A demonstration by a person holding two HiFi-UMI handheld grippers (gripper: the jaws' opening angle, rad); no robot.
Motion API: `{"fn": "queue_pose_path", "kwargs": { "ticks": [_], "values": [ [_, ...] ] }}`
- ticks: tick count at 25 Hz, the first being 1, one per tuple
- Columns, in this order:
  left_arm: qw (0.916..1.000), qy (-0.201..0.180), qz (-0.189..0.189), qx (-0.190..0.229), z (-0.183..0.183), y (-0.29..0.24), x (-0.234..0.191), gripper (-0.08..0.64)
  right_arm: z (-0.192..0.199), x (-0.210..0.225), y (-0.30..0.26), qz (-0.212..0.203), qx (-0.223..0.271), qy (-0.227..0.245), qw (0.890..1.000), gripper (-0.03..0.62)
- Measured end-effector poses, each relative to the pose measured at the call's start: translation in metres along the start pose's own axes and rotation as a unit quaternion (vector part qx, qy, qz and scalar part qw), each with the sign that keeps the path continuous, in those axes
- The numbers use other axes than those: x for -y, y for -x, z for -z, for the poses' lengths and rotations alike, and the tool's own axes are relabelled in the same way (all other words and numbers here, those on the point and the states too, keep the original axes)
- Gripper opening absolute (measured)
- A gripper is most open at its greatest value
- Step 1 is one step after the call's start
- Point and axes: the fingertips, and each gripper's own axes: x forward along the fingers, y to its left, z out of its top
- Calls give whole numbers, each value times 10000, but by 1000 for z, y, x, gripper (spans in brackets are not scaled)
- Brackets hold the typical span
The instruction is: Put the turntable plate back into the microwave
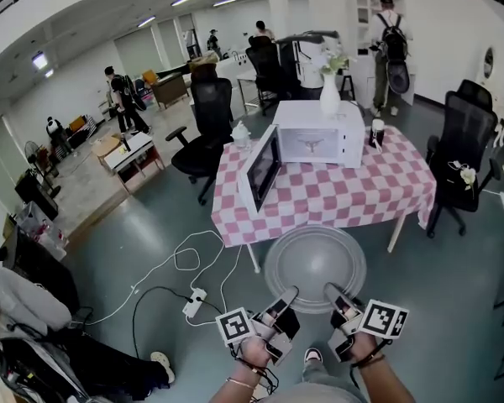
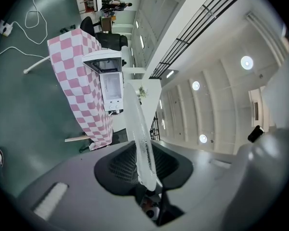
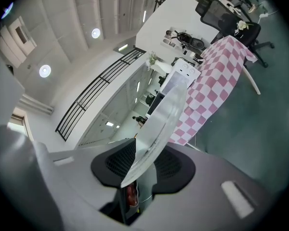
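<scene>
Turntable plate (image 1: 314, 269) outside the open microwave (image 1: 317, 133)

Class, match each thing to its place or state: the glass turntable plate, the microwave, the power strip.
Things:
1. round clear glass turntable plate
2. white microwave oven
3. white power strip

Places:
a. on the grey floor, among white and black cables
b. clamped in the jaws of the left gripper and right gripper
c. on the pink-and-white checked tablecloth, door open

Pairs: 1-b, 2-c, 3-a.
</scene>
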Motion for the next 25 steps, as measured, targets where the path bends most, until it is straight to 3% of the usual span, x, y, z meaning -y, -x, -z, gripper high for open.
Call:
{"fn": "queue_pose_path", "kwargs": {
  "ticks": [20, 22, 25],
  "values": [
    [9995, 91, -5, 292, -81, -136, -41, 74, -120, 69, -96, -56, -297, -109, 9995, 98],
    [9994, 94, -25, 319, -87, -143, -44, 74, -123, 73, -103, -61, -312, -329, 9990, 98],
    [9994, 92, -39, 345, -97, -152, -47, 74, -134, 78, -114, -75, -330, -131, 9993, 98]
  ]
}}
